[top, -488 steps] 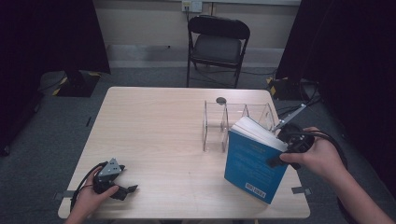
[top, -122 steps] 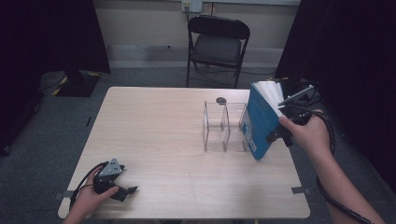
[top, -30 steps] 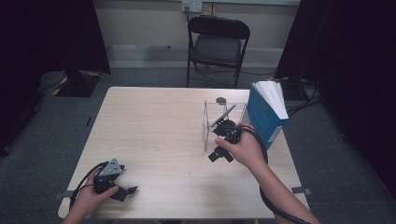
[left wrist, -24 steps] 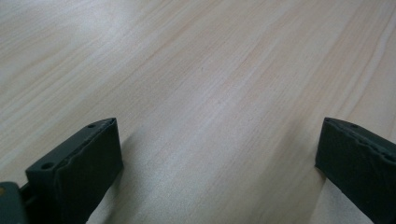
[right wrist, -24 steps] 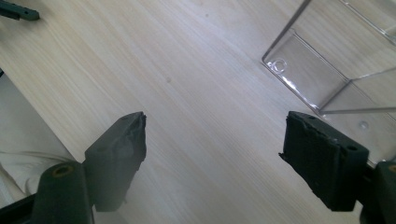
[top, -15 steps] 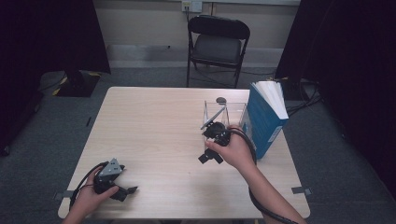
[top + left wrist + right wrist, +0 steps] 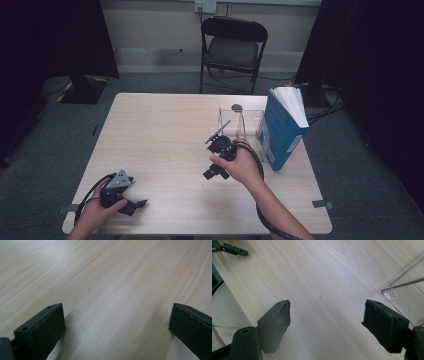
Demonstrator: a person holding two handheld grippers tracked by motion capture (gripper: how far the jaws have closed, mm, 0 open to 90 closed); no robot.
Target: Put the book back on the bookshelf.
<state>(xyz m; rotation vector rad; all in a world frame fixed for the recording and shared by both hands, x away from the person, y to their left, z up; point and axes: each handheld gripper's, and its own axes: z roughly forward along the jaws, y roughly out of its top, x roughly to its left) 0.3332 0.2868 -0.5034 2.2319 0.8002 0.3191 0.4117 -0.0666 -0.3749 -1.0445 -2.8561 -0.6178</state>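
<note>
The clear rack is sitting half hidden behind the right gripper, whose jaws are gaping wide with nothing between them; the blue book is standing upright at its right end, the left gripper also spreading wide on the table

On the table, a clear rack stands toward the right, with a book upright at its right side. The right gripper is just before the rack, the left gripper near the front left corner. A chair stands behind the table.
</note>
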